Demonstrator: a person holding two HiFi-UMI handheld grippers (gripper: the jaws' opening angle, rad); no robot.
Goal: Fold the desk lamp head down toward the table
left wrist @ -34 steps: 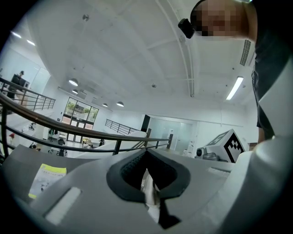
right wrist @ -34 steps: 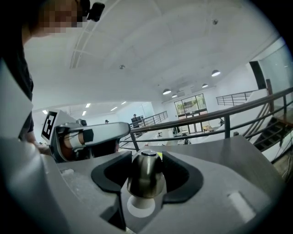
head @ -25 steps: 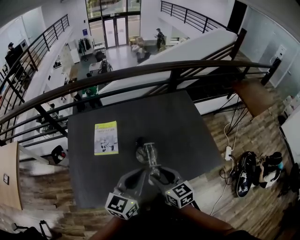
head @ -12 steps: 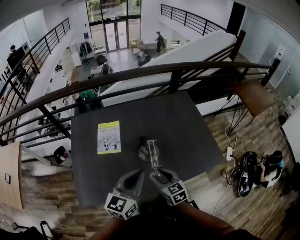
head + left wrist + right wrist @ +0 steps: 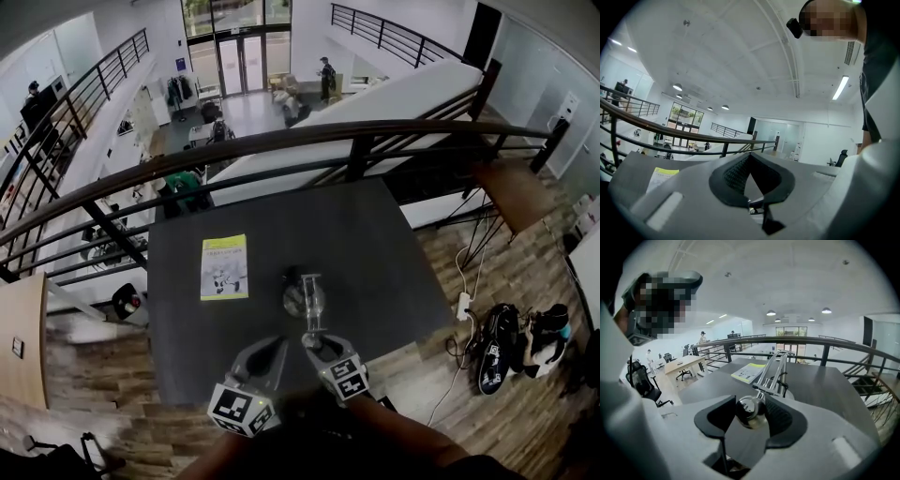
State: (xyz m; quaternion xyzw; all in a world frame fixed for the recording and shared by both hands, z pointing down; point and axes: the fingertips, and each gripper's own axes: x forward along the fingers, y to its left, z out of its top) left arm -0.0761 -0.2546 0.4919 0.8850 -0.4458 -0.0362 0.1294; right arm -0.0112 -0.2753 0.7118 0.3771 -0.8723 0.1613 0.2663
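Chrome desk lamp [image 5: 306, 298] on dark table [image 5: 375, 244], shiny rounded end between right tongs [image 5: 750, 416]

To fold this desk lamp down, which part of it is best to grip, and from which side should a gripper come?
Grip the rounded chrome lamp head at the free end of the rod arm, coming from the near side, with a jaw at each flank. That end is farthest from the base, so it likely gives most leverage. The right gripper holds it so.

Grey-shelled left gripper [image 5: 272, 345] and right gripper [image 5: 312, 339], black ribbed jaws, black-and-white square-marker cubes [image 5: 242, 410]
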